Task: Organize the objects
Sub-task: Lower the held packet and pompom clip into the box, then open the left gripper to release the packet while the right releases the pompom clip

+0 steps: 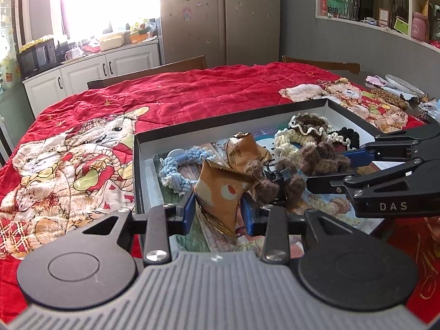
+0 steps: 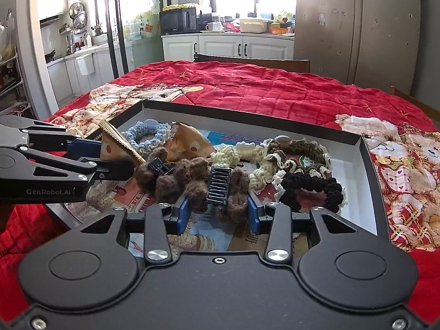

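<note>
Inside shallow black-rimmed cardboard box [image 2: 370, 165] on red-quilted bench [image 1: 192, 93]: crochet scrunchies, snack packets. Left claw [image 1: 218, 209] clamped on orange foil snack packet [image 1: 220, 195]; right claw [image 2: 218, 210] clamped on brown fuzzy hair clip [image 2: 220, 184].

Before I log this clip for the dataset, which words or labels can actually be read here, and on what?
"DAS": on the right gripper, seen from the left wrist.
"GenRobot.AI": on the left gripper, seen from the right wrist.
Orange snack packet: print unreadable.
Green sign on the shelf: characters too blurred.
Microwave: brand too small.
</note>
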A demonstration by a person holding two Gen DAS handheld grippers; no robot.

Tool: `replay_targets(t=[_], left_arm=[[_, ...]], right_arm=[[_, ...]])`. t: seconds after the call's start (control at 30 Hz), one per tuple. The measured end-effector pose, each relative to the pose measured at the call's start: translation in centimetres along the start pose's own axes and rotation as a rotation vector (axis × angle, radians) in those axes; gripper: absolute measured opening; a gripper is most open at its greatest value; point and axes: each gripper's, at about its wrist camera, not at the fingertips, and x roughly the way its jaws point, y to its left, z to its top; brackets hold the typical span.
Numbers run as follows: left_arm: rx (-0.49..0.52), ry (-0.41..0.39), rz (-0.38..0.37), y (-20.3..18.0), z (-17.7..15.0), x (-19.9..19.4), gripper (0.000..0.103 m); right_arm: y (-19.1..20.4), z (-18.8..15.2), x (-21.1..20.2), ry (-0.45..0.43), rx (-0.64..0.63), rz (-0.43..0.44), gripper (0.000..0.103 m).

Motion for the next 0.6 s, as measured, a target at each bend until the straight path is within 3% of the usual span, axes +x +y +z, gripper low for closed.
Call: replay_targets(t=[0.37, 0.6], left_arm=[[0.005, 0.020, 0.005, -0.11, -0.30, 0.46, 0.041], [0.011, 0.015, 0.006, -0.12, -0.34, 0.41, 0.050]], right_arm=[[0.21, -0.22, 0.47, 0.012, -0.016, -0.005, 0.041], [0.32, -0.25, 0.43, 0.013, -0.022, -0.001, 0.044]])
